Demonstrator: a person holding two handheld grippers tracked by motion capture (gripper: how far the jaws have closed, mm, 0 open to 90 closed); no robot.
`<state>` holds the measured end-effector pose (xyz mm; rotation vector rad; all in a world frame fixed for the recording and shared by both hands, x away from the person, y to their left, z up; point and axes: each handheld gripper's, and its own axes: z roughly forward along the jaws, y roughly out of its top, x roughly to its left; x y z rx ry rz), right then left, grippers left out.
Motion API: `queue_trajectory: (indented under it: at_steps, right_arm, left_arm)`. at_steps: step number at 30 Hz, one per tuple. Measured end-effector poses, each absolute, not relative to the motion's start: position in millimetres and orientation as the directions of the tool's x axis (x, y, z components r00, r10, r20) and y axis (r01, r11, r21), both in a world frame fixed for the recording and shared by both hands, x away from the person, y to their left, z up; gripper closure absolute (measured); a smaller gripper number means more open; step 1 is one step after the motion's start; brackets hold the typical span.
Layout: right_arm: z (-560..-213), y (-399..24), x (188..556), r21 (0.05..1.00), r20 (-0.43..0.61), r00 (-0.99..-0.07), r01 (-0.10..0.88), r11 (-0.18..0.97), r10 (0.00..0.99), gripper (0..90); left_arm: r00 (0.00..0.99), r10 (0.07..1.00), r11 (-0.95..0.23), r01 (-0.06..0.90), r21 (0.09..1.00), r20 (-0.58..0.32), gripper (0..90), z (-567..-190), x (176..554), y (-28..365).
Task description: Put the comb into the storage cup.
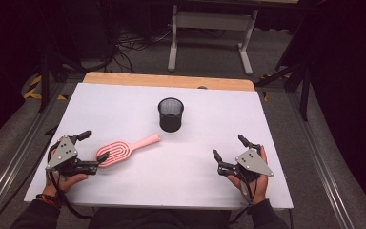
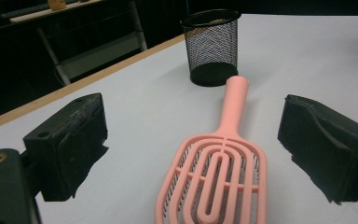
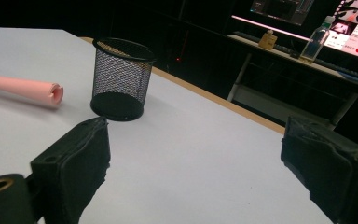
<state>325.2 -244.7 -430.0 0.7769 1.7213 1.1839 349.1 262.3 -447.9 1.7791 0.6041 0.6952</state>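
Note:
A pink hairbrush (image 1: 124, 149) lies flat on the white table (image 1: 195, 181) at the left, its handle pointing toward a black mesh cup (image 1: 171, 114) that stands upright near the middle. My left gripper (image 1: 95, 145) is open, with its jaws on either side of the brush head. In the left gripper view the brush head (image 2: 219, 177) lies between the wide-apart jaws with a gap on each side, and the cup (image 2: 212, 46) stands beyond the handle. My right gripper (image 1: 228, 146) is open over bare table at the right, holding nothing. The right gripper view shows the cup (image 3: 121, 79) and the handle's end (image 3: 23, 88).
A wooden strip (image 1: 169, 80) runs along the table's far edge. Beyond it stand a white desk frame (image 1: 209, 28) and cables on the floor. A bottle (image 3: 314, 44) stands on a far desk. A hand holds each gripper near the table's front edge.

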Motion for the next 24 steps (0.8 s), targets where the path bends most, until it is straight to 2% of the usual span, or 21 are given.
queue_trajectory:
  at_steps: [5, 10, 16, 17, 20, 24]
  right_arm:
    - [-430.6, -243.8, 324.9, 0.934, -0.316, -0.42, 0.021, 0.357, 0.851, 8.8]
    - [-433.0, -241.6, 327.3, 0.924, -0.337, -0.412, 0.031, 0.382, 0.847, 8.9]
    - [-436.9, -243.1, 322.9, 0.909, -0.362, -0.402, 0.045, 0.413, 0.841, 8.9]
    - [-436.9, -243.1, 322.9, 0.909, -0.362, -0.402, 0.045, 0.413, 0.841, 8.9]
    - [-437.1, -246.5, 321.3, 0.91, -0.358, -0.395, 0.055, 0.411, 0.846, 9.9]
    - [-438.1, -248.0, 321.0, 0.91, -0.351, -0.393, 0.069, 0.408, 0.85, 9.7]
  left_arm:
    - [0.694, 0.703, -0.291, 0.082, 0.953, 0.155, 11.4, -446.5, 349.4, 261.4]
    - [0.658, 0.732, -0.324, 0.106, 0.94, 0.178, 20.1, -444.2, 352.9, 253.5]
    - [0.675, 0.72, -0.307, 0.102, 0.946, 0.161, 35.5, -437.4, 360.6, 246.9]
    - [0.675, 0.717, -0.315, 0.091, 0.945, 0.174, 35.5, -435.5, 362.7, 244.7]
    - [0.687, 0.702, -0.333, 0.085, 0.939, 0.187, 47.0, -430.7, 369.1, 241.8]
    - [0.696, 0.703, -0.301, 0.105, 0.948, 0.146, 63.0, -424.5, 376.6, 242.6]
